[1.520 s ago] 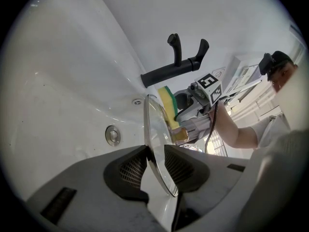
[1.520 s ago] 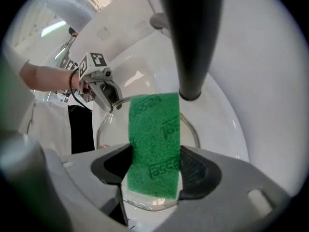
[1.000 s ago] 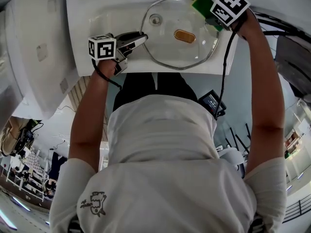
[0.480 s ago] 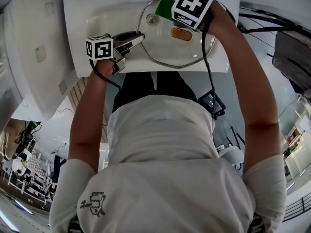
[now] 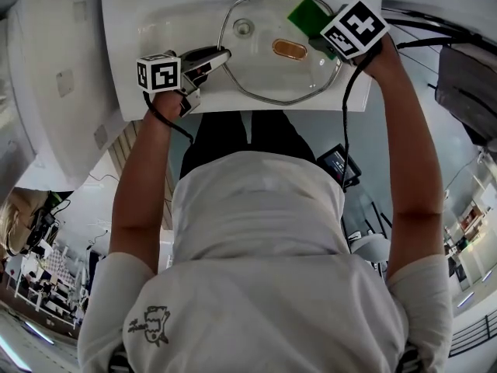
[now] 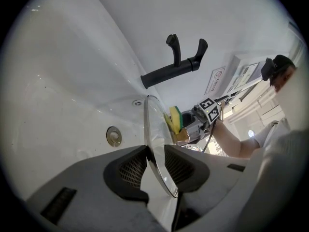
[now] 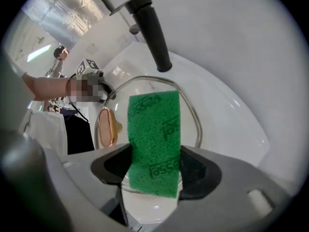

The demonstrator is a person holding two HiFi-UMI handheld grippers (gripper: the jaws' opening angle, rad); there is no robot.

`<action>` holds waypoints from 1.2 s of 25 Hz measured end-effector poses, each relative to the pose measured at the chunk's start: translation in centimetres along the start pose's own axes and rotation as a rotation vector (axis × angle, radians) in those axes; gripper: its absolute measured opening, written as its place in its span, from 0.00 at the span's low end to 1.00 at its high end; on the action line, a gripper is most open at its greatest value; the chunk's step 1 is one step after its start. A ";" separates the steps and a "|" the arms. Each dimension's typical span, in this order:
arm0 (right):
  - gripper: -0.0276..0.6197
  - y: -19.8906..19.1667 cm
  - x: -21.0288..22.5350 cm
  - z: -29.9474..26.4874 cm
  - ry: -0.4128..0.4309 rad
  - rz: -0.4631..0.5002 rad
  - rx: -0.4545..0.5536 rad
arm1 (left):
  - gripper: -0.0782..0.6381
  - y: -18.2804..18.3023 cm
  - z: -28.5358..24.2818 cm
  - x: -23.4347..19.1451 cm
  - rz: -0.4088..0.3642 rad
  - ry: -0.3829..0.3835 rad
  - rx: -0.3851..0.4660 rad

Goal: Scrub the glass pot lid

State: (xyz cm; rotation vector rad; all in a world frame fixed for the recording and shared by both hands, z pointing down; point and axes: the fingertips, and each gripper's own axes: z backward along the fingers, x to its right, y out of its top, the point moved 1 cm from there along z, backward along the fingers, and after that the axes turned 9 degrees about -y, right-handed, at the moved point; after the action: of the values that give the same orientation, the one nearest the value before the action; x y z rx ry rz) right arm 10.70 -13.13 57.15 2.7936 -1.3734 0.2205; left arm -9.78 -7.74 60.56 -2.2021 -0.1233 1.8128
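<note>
The glass pot lid (image 5: 264, 68) with its copper handle (image 5: 289, 49) stands inside the white sink (image 5: 132, 29). My left gripper (image 5: 223, 55) is shut on the lid's near left rim; in the left gripper view the metal rim (image 6: 153, 139) runs edge-on between its pads (image 6: 133, 168). My right gripper (image 5: 320, 29) is shut on a green scouring sponge (image 5: 307, 12), which sits over the lid's far right part. In the right gripper view the sponge (image 7: 154, 139) fills the gap between the jaws, above the lid (image 7: 192, 111) and the handle (image 7: 105, 127). Whether the sponge touches the glass is hidden.
A black faucet (image 6: 176, 62) reaches over the back of the sink, and its spout (image 7: 152, 30) hangs close above the sponge. The drain (image 5: 244, 28) lies under the lid's far left part. The sink's front edge (image 5: 233, 115) is next to the person's body.
The right gripper swept the sponge left across the lid, then back to the right, ending a little left of where it began. The left gripper and the lid kept still.
</note>
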 end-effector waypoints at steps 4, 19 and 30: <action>0.50 -4.0 0.1 -0.1 -0.010 -0.091 0.008 | 0.27 0.1 -0.1 0.2 0.007 -0.006 0.009; 0.50 -6.5 -3.9 4.0 -0.124 -0.265 0.156 | 0.27 -0.1 -0.2 0.1 0.015 -0.022 -0.009; 0.50 10.2 -13.0 6.7 0.018 -0.293 0.325 | 0.27 -0.3 -0.2 0.2 0.039 -0.082 -0.048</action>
State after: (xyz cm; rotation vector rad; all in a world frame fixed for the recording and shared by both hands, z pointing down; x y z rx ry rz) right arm -4.33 -9.70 48.28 3.1982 -0.9804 0.4992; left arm -9.54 -7.44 60.51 -2.1769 -0.1436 1.9414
